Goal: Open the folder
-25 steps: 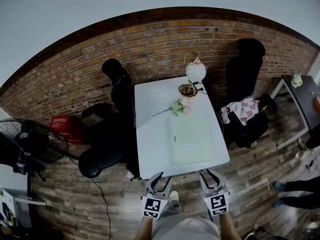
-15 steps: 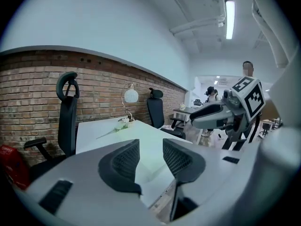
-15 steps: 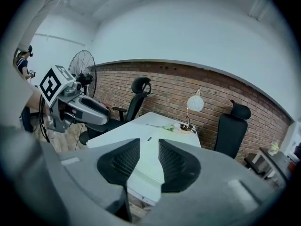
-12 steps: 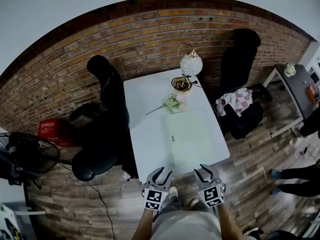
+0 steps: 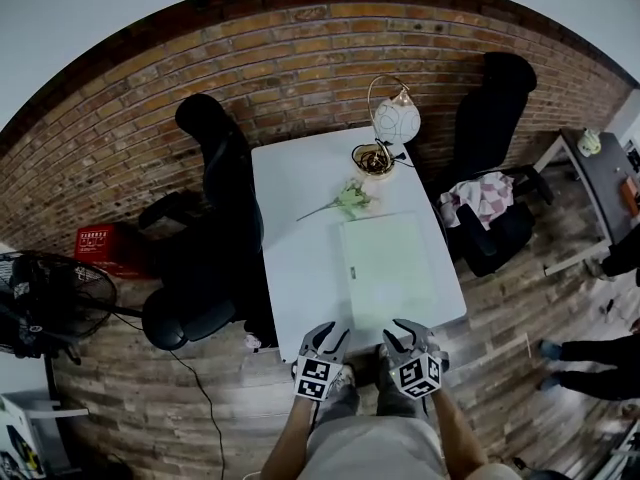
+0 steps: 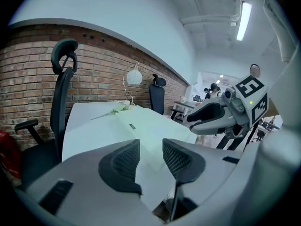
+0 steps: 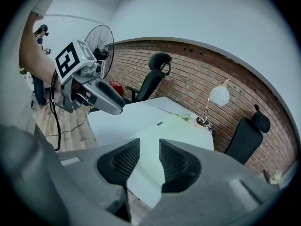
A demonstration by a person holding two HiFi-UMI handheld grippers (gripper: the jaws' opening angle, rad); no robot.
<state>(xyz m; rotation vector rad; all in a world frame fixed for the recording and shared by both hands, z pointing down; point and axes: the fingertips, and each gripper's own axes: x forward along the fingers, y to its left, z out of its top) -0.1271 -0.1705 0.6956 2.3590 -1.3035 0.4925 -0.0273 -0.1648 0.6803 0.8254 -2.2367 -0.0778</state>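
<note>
A pale green folder (image 5: 388, 264) lies flat and closed on the right half of the white table (image 5: 300, 258); it also shows as the folder (image 6: 141, 126) and the folder (image 7: 174, 128) in the gripper views. My left gripper (image 5: 324, 336) hovers at the table's near edge, open, nothing between its pads. Beside it my right gripper (image 5: 404, 332) is open and empty too, just short of the folder's near edge. Each gripper sees the other: the right gripper (image 6: 207, 117) and the left gripper (image 7: 101, 95).
A flower stem (image 5: 345, 201), a small bowl (image 5: 373, 158) and a globe lamp (image 5: 397, 118) stand at the table's far end. Black office chairs (image 5: 215, 168) flank the table; one at right (image 5: 490, 218) holds a checked cloth. A fan (image 5: 45, 303) stands at left.
Both grippers have come down and forward toward the table's near edge, ending closer together. The jaws have kept the same gap.
</note>
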